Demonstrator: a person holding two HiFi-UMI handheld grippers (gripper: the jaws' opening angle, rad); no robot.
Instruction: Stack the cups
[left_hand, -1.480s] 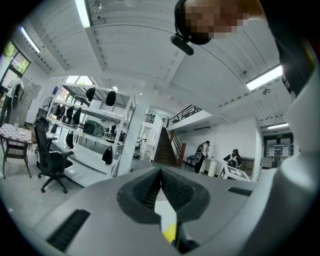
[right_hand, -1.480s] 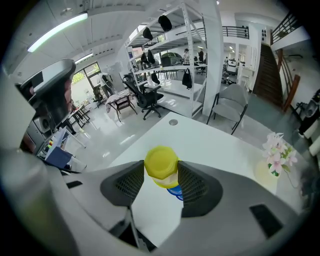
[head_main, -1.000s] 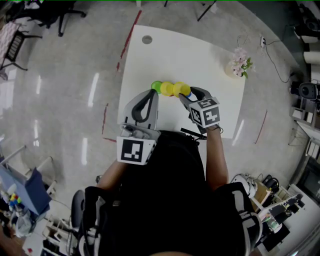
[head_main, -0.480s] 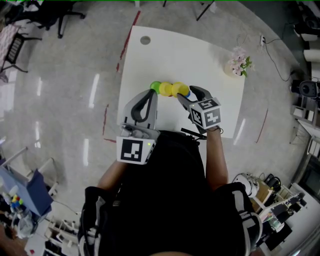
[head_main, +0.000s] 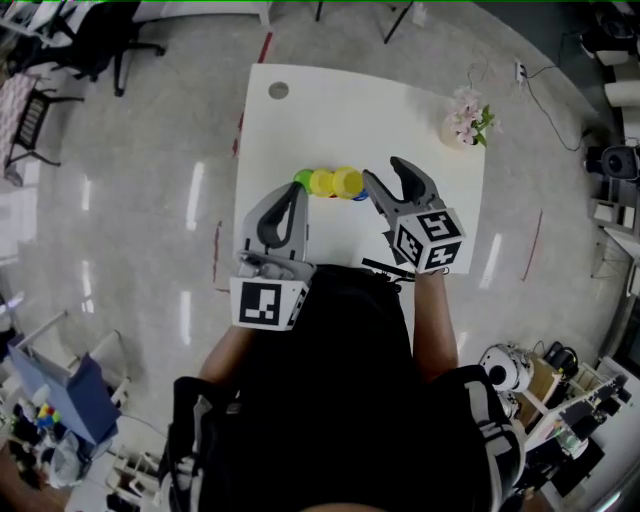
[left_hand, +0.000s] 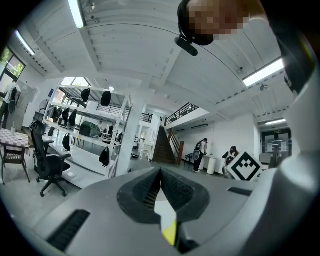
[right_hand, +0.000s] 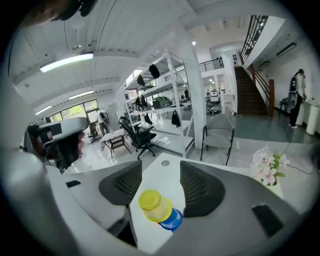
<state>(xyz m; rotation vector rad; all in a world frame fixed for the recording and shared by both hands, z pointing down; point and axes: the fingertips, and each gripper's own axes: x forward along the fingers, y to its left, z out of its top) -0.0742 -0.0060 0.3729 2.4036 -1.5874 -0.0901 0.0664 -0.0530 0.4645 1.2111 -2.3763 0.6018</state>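
Observation:
A row of cups stands mid-table: a green cup, a yellow cup, and a second yellow cup upside down on a blue cup. My right gripper hangs raised just right of that stack. Its jaws have just been opening and stand wide, with nothing pressed between them. In the right gripper view the yellow cup on the blue cup shows below, between the open jaws of my right gripper. My left gripper rests near the table's front, pointing level, jaws together.
The white table has a round cable hole at its far left. A vase of pink flowers stands at the far right corner. A black cable lies at the front edge. Office chairs stand on the floor beyond.
My right gripper has risen and drawn back from the yellow-on-blue stack, tilting downward. The cups stay in place. The left gripper has not moved.

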